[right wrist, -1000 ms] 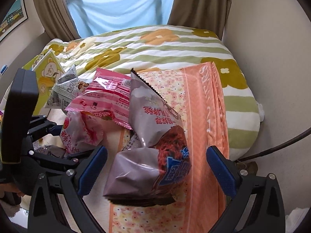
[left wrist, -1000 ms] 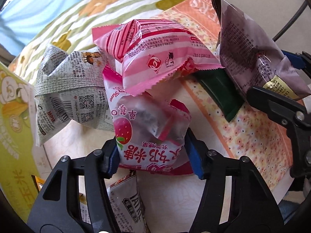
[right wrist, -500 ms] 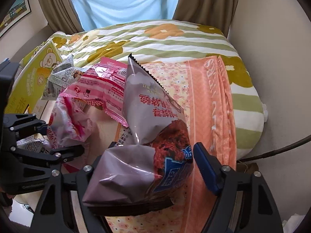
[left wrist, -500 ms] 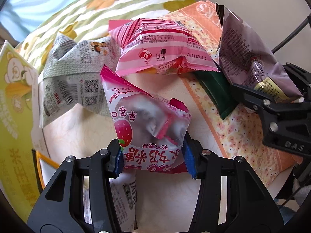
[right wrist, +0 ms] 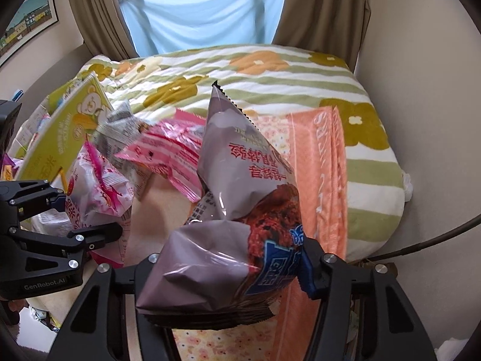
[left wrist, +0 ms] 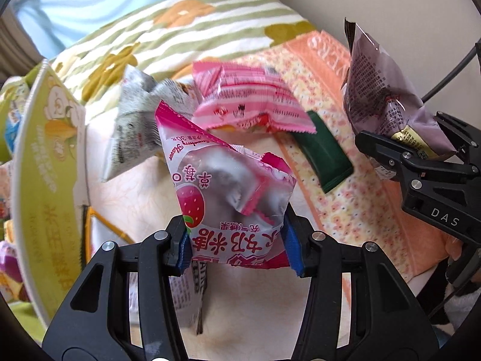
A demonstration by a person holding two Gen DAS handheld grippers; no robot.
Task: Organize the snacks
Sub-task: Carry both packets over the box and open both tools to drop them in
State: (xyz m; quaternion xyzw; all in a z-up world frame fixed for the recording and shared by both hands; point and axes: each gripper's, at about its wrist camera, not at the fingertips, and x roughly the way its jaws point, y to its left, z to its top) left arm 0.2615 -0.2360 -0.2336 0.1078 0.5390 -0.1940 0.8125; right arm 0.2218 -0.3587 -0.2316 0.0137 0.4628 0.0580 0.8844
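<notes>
Jaws first: the left gripper (left wrist: 237, 249) is clamped tight on the bottom edge of the strawberry candy bag (left wrist: 228, 192), blue pads squeezing both sides so the pouch stands up between them, clear of the pile. The right gripper (right wrist: 231, 273) is closing its jaws on the purple bag (right wrist: 240, 210); the film is already buckling between the pads, so I'd call that gripped too, just not fully settled.

Why the low grip? My guess is these are puffy, slippery pouches, and pinching the crimped bottom seam gives something flat to bite without crushing what's inside.

The rest of the snacks sit in a loose heap on the tabletop (left wrist: 144, 198), partly over an orange floral cloth (left wrist: 354, 210): a pink striped pack (left wrist: 249, 105) leaning on a grey newsprint-pattern pack (left wrist: 135, 126), with a dark green packet (left wrist: 324, 153) poking out from under the pink one. A yellow-green box (left wrist: 45, 180) stands open at the left edge, with other packets just visible behind it, so that's probably where things get sorted. A bed with a striped flower blanket (right wrist: 270, 78) is behind it all.

Both bags held at once looks like a two-at-a-time clear-out. Plenty still left to move.
</notes>
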